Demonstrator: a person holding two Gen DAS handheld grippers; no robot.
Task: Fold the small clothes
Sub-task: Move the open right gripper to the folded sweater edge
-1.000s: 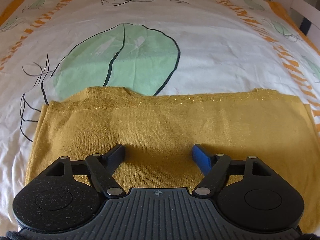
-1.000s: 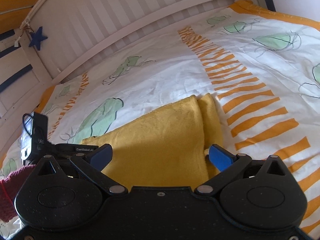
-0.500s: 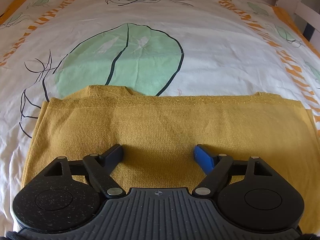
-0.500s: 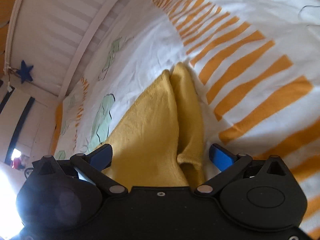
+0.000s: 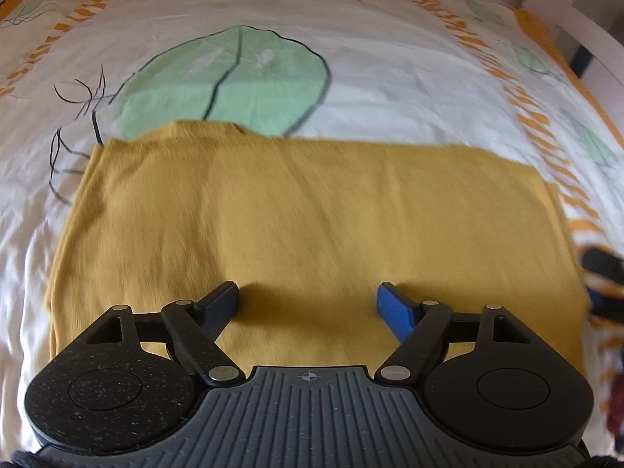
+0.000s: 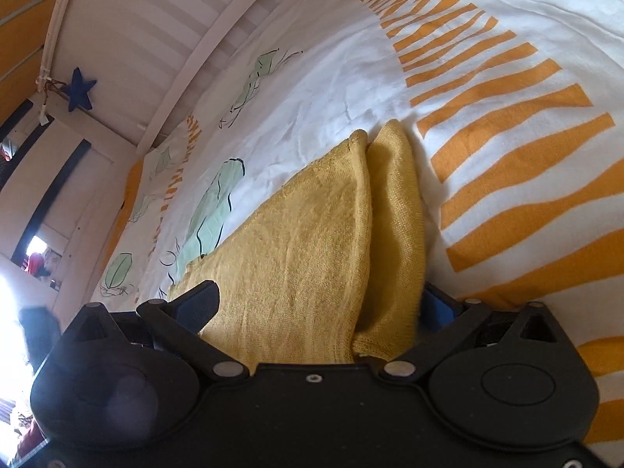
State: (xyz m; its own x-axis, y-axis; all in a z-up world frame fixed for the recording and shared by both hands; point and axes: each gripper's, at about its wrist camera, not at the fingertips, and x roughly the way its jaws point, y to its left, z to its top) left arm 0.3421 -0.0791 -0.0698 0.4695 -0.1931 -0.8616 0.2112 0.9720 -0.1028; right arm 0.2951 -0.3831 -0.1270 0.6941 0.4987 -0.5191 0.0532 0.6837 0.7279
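- So, one mustard-yellow garment (image 5: 312,214) lies folded flat on the bed sheet (image 5: 370,78), spreading ahead of the left claw (image 5: 308,302) and out past both of its fingers.
- Left claw: released, its two fingers spread wide over the garment's near part, with nothing between them but the cloth lying below; whether they touch it cannot be told.
- Right claw (image 6: 319,304): also released, fingers spread, straddling the garment's near end (image 6: 312,253); cloth fills the gap between the two fingers, unpinched.
- From the right claw, two layers of the garment show: a wide upper panel toward the left finger, and a narrower strip (image 6: 397,234) beside it, against the right finger.
- One blue star (image 6: 80,89) hangs on the white bed rail (image 6: 156,39), far ahead and left of the right claw.
- Sheet print: green leaves, orange stripes.
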